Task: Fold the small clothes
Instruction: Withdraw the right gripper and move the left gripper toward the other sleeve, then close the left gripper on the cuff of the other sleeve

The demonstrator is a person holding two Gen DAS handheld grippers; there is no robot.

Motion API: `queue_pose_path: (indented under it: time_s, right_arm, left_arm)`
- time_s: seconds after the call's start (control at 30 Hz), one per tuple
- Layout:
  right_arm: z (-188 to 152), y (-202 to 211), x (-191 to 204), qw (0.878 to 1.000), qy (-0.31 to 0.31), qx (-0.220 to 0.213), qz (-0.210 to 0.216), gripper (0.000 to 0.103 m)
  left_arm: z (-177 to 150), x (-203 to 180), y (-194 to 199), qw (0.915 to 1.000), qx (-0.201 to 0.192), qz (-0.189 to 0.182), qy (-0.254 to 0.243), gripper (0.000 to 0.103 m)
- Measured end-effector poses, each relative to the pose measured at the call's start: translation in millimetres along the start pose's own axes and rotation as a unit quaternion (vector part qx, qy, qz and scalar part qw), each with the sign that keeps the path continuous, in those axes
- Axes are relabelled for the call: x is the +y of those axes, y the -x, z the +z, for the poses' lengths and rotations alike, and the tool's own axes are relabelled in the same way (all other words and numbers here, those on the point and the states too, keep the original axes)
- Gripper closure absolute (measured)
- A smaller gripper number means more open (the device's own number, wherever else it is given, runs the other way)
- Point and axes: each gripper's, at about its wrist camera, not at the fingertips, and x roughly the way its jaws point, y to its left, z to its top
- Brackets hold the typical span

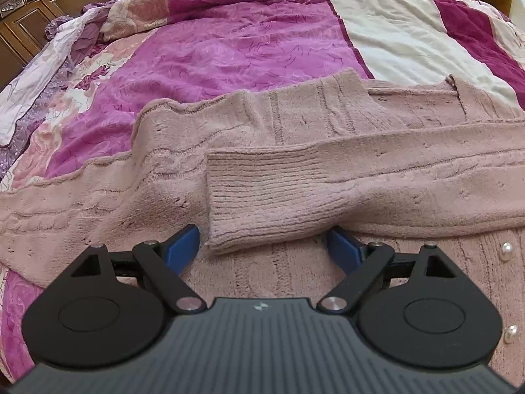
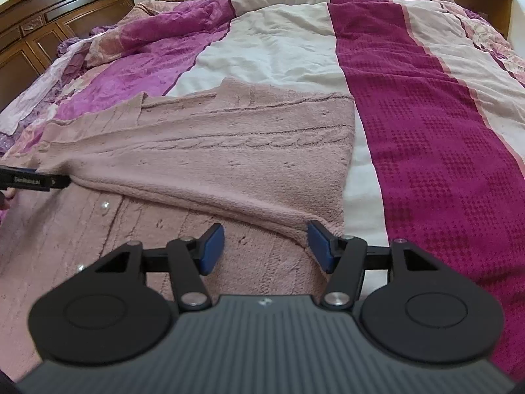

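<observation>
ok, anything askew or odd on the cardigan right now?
Nothing damaged. The pink cable-knit cardigan lies on the rumpled magenta-and-cream patchwork quilt with one sleeve folded across its body; the ribbed cuff sits slightly slanted, between the open left gripper jaws.

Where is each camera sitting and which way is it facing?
Left wrist: sits on the left gripper, looking down across the pink cardigan; its open blue fingers flank the sleeve cuff.
Right wrist: sits on the right gripper, open over the cardigan's right edge; the left gripper's tip shows.
Shared: cardigan, bedspread, wooden furniture.
</observation>
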Motion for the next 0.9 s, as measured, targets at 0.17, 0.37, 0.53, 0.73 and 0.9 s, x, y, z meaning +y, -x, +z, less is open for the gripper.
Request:
queue_pose_path:
  time_s: [0.17,0.37,0.53,0.73,0.9]
  right_arm:
    - [0.5,6.7,-0.6,1.0,-0.017,-0.001,0.006,0.044]
    - [0.2,29.1,2.6,0.999,-0.041,-0.014,0.012,0.043]
    - [2.1,50.1,10.0,0.998,-0.045,-0.034,0.024,0.043]
    - [-1.9,59.1,23.4,0.998,-0.046,-0.034,0.034,0.043]
    - [-7.1,55.4,36.6,0.998,-0.041,-0.026,0.038,0.043]
  left_arm:
    - [-4.1,2.4,16.4,1.0,0.003,0.001,-0.007,0.013]
    - [-15.9,24.7,47.4,0.9999,-0.004,0.011,0.01,0.013]
    - [-26.0,61.4,68.7,0.9981,-0.011,0.032,0.052,0.013]
    - [-38.1,111.7,78.7,0.9904,-0.016,0.066,0.121,0.013]
    - [-50.4,155.2,76.3,0.9747,-0.023,0.07,0.211,0.013]
